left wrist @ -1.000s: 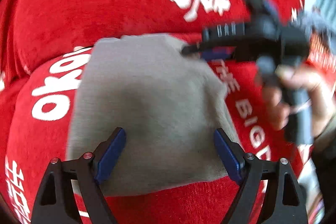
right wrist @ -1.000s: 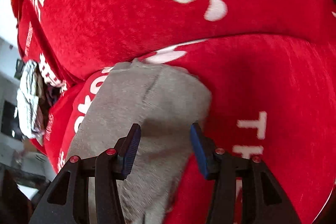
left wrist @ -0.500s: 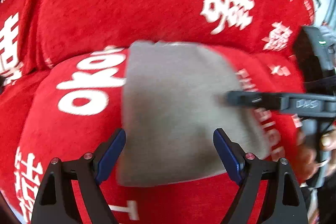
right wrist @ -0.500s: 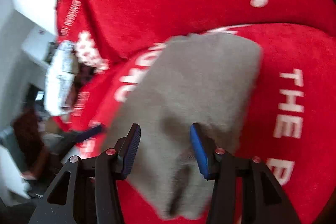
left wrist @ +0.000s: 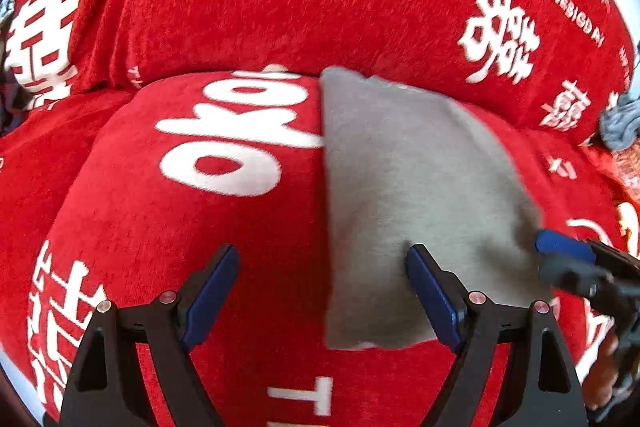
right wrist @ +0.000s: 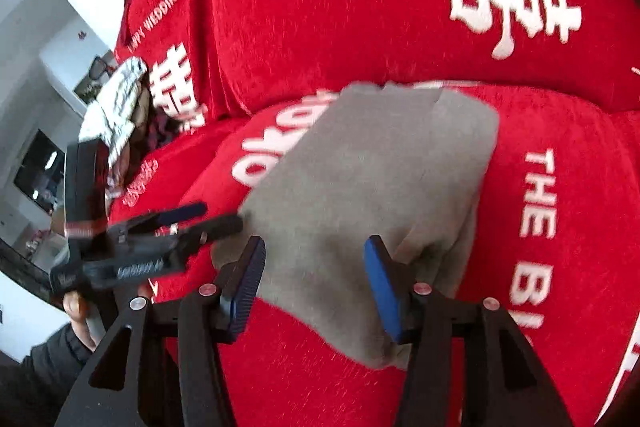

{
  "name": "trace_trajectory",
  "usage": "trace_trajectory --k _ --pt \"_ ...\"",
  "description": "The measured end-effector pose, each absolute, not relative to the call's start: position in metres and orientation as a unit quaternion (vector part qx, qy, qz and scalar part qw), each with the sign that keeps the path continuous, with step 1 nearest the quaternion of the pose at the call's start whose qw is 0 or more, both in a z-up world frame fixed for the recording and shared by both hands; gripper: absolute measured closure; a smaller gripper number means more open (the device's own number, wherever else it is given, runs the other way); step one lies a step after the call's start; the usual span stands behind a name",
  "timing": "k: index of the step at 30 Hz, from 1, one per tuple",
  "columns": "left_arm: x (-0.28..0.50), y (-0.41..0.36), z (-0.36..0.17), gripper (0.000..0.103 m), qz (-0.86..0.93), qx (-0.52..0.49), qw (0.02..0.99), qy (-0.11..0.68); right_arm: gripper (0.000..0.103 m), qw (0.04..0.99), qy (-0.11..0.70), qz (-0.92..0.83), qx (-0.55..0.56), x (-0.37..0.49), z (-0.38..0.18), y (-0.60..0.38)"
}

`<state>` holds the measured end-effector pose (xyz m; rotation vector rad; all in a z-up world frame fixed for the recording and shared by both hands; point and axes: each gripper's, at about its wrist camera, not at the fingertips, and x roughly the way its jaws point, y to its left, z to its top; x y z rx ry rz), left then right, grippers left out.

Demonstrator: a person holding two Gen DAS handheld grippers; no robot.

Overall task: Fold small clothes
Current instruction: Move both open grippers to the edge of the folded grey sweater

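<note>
A folded grey garment (left wrist: 416, 195) is seen lying on a red cover with white lettering (left wrist: 248, 7), right of centre in the left wrist view. The left gripper (left wrist: 324, 291) is held with jaws wide apart, nothing clamped. The right gripper (right wrist: 314, 281) has just been opening; the cloth lies under its gap, apparently unpinched, though blur limits certainty.
</note>
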<state>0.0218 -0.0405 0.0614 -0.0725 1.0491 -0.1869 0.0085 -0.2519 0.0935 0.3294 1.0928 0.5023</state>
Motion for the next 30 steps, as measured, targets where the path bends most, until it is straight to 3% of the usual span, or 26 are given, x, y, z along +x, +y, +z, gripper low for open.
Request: trace_trajectory --k 5,12,15,17,30 --pt "0.013 -0.043 0.05 0.016 -0.091 -0.012 0.864 0.495 0.048 0.81 0.528 0.2 0.158 -0.013 0.058 -0.263" --pt "0.004 -0.041 0.071 0.016 -0.105 0.004 0.872 0.478 0.047 0.841 0.504 0.159 0.115 -0.039 0.089 -0.283" --pt "0.01 -0.037 0.078 0.016 -0.112 -0.002 0.873 0.474 0.041 0.85 0.492 0.136 0.129 -0.038 0.1 -0.305" --pt "0.02 -0.035 0.078 0.016 -0.111 -0.015 0.868 0.483 0.036 0.855 0.486 0.11 0.144 -0.031 0.106 -0.324" --pt "0.096 -0.051 0.052 0.016 -0.158 -0.123 0.8 0.565 0.035 0.817 0.519 0.097 0.23 0.036 0.079 -0.327"
